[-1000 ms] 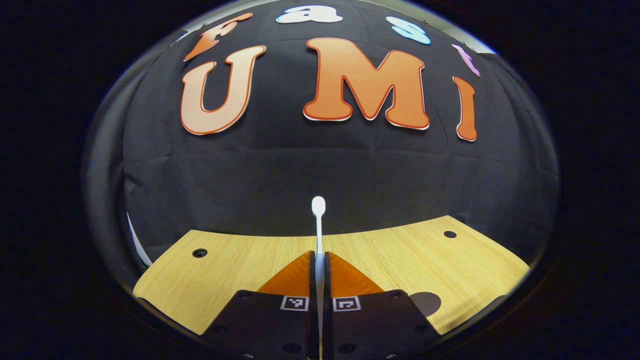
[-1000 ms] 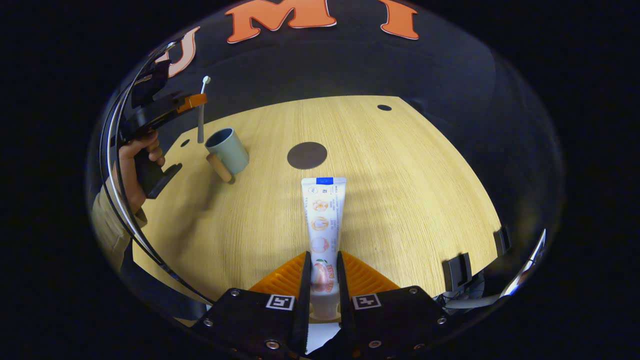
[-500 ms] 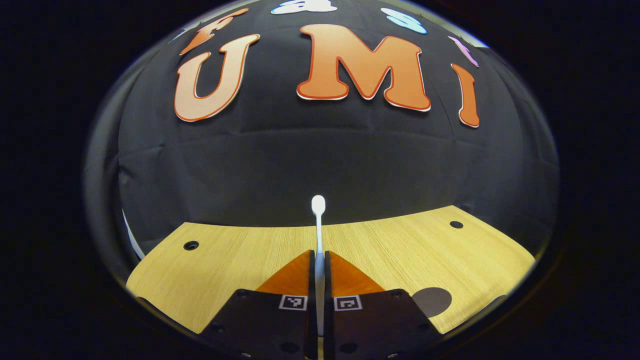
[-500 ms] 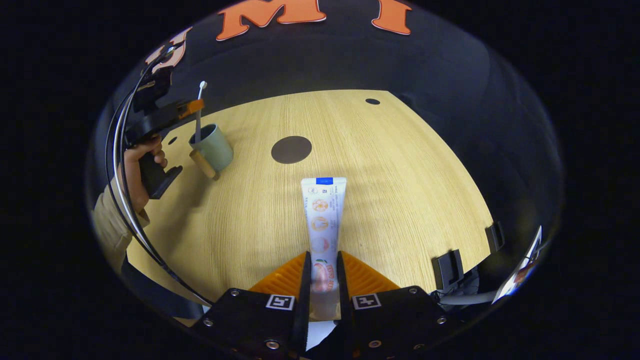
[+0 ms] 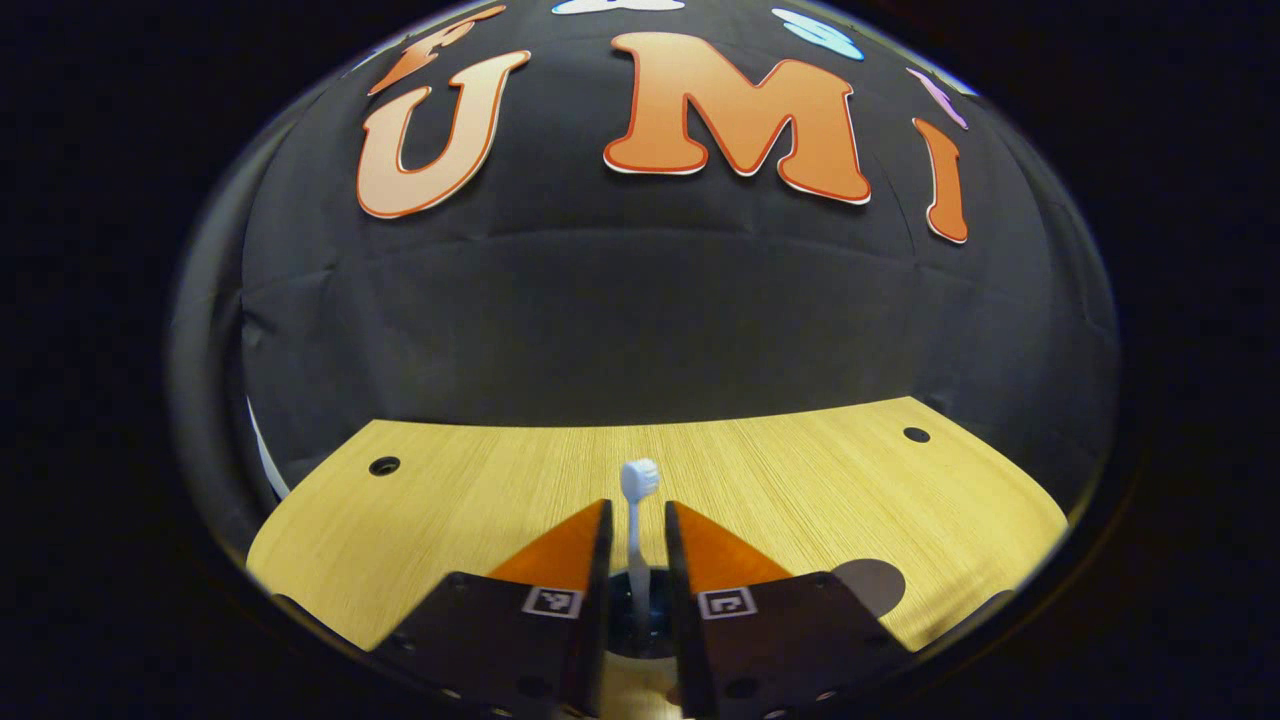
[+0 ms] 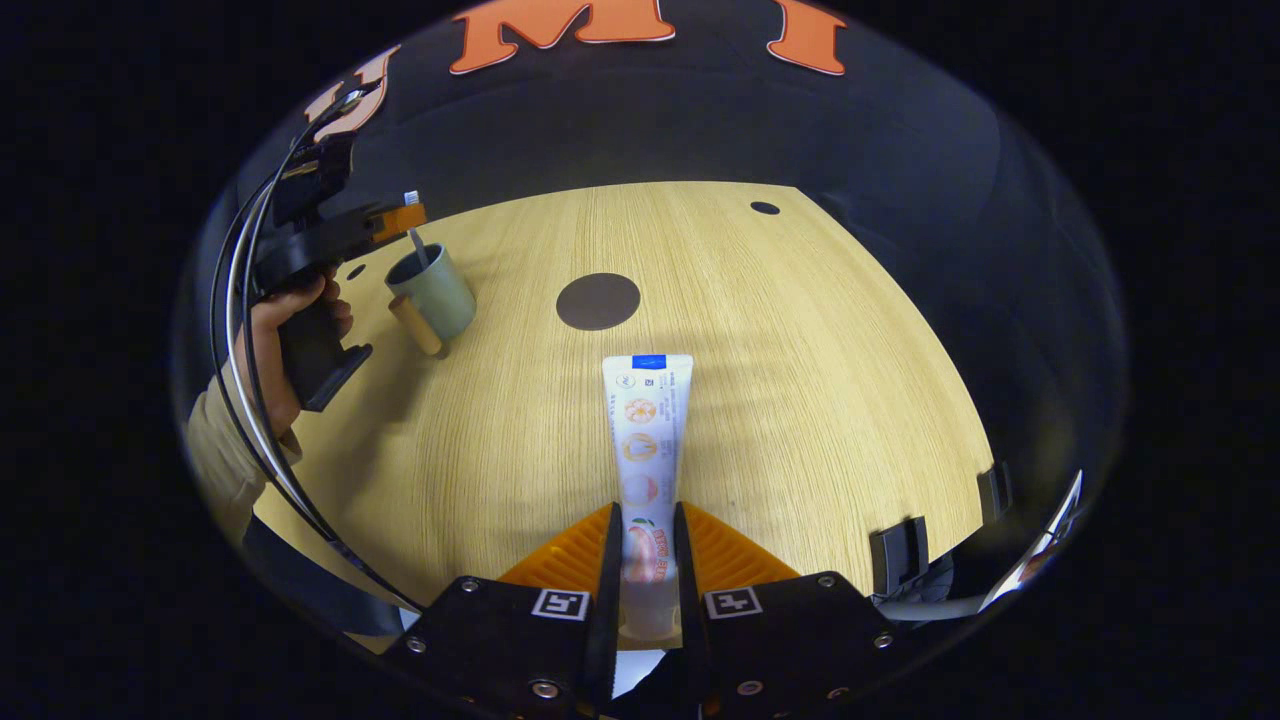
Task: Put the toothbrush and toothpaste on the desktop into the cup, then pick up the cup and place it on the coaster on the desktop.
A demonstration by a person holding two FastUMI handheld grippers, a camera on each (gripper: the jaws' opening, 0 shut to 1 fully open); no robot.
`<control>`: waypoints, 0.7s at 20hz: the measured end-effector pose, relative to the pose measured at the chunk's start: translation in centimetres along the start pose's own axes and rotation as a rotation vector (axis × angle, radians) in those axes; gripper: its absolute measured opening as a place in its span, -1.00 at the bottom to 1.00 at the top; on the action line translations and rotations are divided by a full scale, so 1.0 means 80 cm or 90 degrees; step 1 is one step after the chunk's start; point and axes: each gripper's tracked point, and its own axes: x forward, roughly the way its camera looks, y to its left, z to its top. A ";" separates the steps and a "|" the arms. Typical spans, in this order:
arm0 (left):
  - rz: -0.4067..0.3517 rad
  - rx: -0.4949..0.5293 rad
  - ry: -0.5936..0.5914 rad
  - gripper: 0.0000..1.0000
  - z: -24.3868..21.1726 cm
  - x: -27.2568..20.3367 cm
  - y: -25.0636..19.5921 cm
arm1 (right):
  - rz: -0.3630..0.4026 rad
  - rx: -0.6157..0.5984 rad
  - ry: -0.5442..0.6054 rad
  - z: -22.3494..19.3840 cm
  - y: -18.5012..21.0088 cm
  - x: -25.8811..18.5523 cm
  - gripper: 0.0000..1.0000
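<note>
The right gripper (image 6: pixel 645 545) is clamping the toothpaste (image 6: pixel 646 440), its long axis pointing up-frame; the cup (image 6: pixel 432 292), holding the toothbrush (image 5: pixel 637 505), is sitting upper left beneath the opened left gripper (image 5: pixel 636 540).

Setting: staged recording booth / lab rig, not a lived-in home. Evidence: black cloth wall (image 5: pixel 640 320) closes off the back and sides of a light wood-grain counter (image 6: pixel 780 400). Counter has round cable holes (image 5: pixel 384 466) at rear corners, office-desk type. Black clamp brackets (image 6: pixel 900 550) w/ cables on near edge. Fiducial marker squares (image 6: pixel 560 604) on handheld device body indicate tracking/data-capture equipment.
</note>
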 end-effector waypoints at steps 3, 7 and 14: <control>0.021 -0.007 0.012 0.00 -0.005 -0.014 0.013 | 0.005 -0.005 -0.009 0.007 0.003 0.000 -0.45; 0.018 -0.032 0.011 0.76 -0.002 -0.041 0.023 | 0.021 -0.014 -0.033 0.032 0.018 -0.001 -0.54; 0.054 -0.023 0.001 1.00 0.018 -0.132 0.076 | 0.063 -0.002 -0.094 0.103 0.069 0.009 -0.45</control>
